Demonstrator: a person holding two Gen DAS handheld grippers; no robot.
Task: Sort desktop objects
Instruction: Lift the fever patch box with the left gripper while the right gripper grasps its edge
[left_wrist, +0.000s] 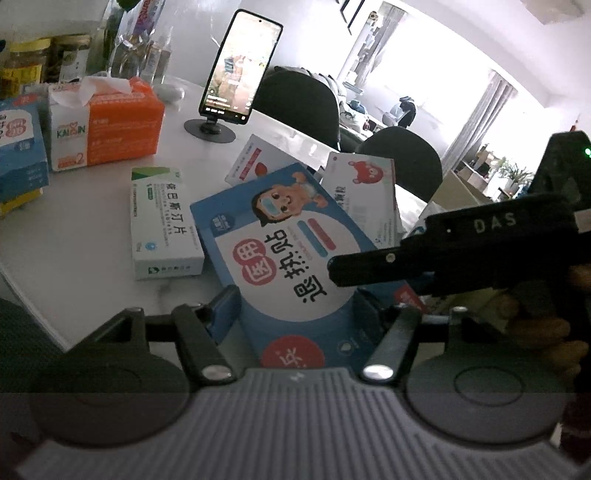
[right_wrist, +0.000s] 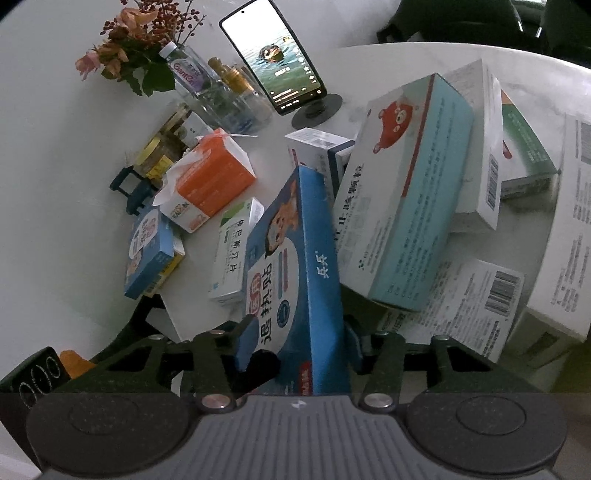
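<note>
Right wrist only: flowers (right_wrist: 129, 40).

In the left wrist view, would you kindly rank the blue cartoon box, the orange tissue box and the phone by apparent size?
Largest to smallest as they look:
1. Blue cartoon box, though it sits nearest the camera, which inflates it.
2. Orange tissue box.
3. Phone, close to the tissue box in apparent size.

You have the cooling-patch box (left_wrist: 291, 236) between both grippers' jaws; left of it lies the tablet box (left_wrist: 162, 225), behind that the tissue box (left_wrist: 107, 125), the phone stand (left_wrist: 210, 131) farther back.
</note>
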